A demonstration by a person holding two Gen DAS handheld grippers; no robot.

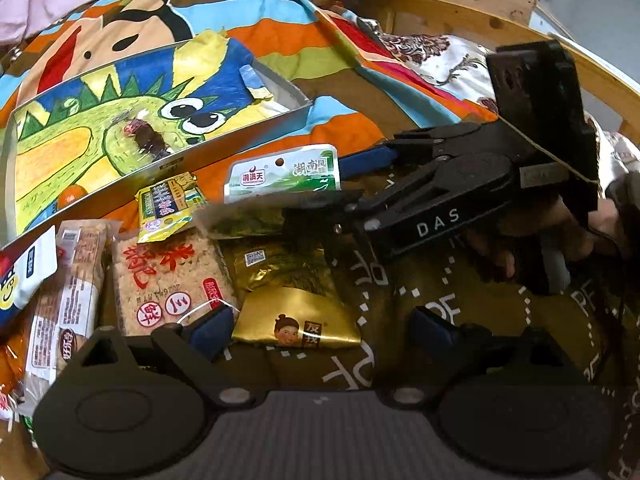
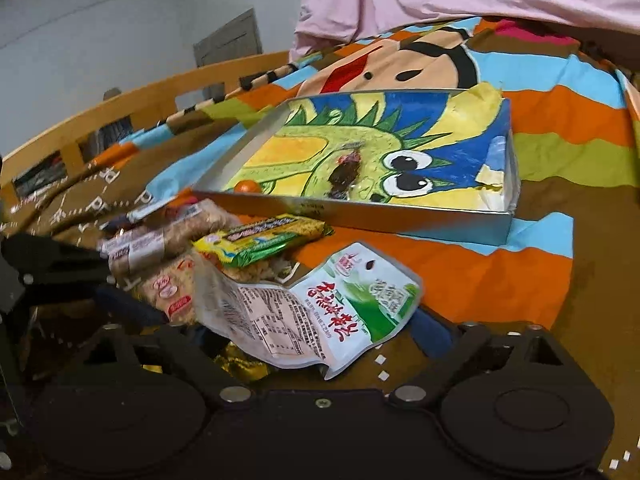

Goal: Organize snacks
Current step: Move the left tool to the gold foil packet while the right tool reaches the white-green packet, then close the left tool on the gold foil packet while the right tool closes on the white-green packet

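- In the left wrist view the left gripper [image 1: 320, 330] stands wide open at the bottom of the frame, with the gold snack packet [image 1: 298, 320] lying between its blue fingers [image 1: 212, 330] and no pad pressing on it.
- The rice cracker pack [image 1: 168, 280] lies just left of the gold packet, its lower right corner by the left-hand finger; wrapped bars [image 1: 68, 300] lie further left.
- The right gripper [image 2: 308, 332] is also spread apart. In its own view the white-and-green pouch [image 2: 320, 312] lies across the gap between its fingers; whether either pad touches it cannot be told.
- In the left wrist view the right gripper [image 1: 316, 184] reaches in from the right edge, its fingers on either side of the same pouch [image 1: 284, 174].
- A yellow-green packet [image 2: 260, 240] rests on the pile just above the pouch.
- The shallow tray [image 2: 360, 216] with a dragon drawing fills the upper middle of the right wrist view, its near wall just behind the pile. Inside it lie a dark wrapped piece [image 2: 344, 172] and an orange ball [image 2: 248, 187]; most of its floor is open.
- The colourful blanket [image 2: 480, 280] at centre right holds no snacks; a wooden rail [image 2: 120, 108] bounds the upper left.
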